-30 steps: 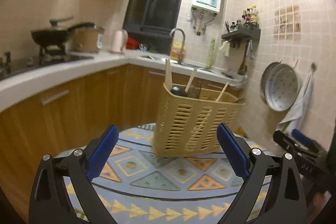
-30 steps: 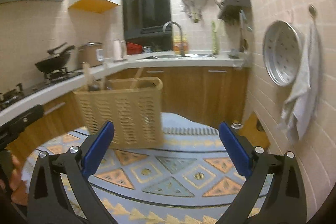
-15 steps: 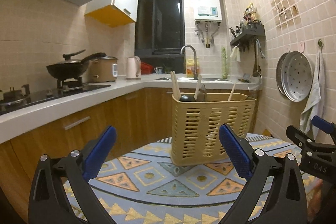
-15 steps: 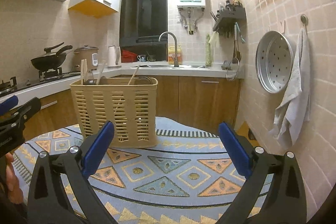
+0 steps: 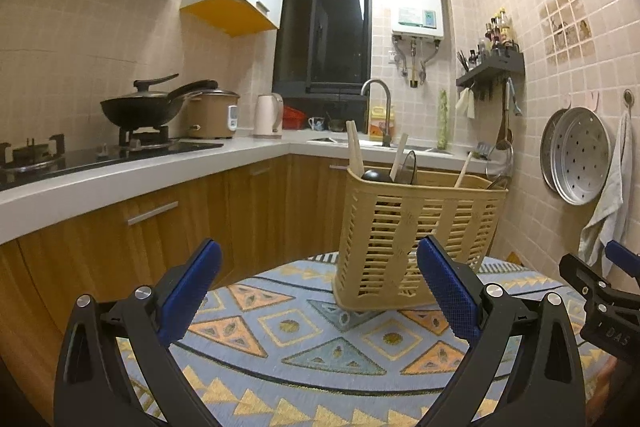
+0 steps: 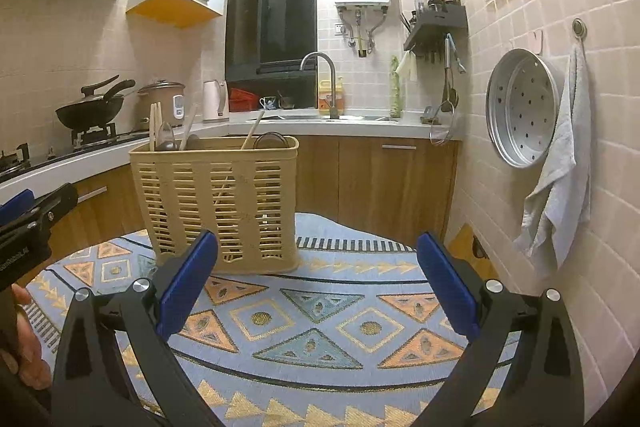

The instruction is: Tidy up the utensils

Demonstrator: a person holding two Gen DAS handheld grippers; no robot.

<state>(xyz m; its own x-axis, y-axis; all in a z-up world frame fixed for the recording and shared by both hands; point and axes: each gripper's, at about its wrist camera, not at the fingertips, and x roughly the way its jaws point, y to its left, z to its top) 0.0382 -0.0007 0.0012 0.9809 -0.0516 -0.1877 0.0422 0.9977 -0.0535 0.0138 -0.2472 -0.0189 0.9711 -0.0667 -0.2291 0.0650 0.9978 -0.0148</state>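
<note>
**Both hand-held grippers are facing the utensil basket, open and empty.**

The left black gripper with blue pads point(image 5: 316, 287) is hovering with its jaws spread wide, holding and touching nothing; the tall beige slotted plastic basket point(image 5: 416, 239) is standing upright ahead and slightly right of it on the blue patterned cloth point(image 5: 320, 339). Wooden and dark utensils point(image 5: 394, 165) are standing roughly upright inside the basket, handles projecting above its rim. The right black gripper with blue pads point(image 6: 318, 285) is likewise wide open and empty; the basket point(image 6: 218, 205) is lying ahead and left of it. Neither gripper appears clearly nearer.
</note>
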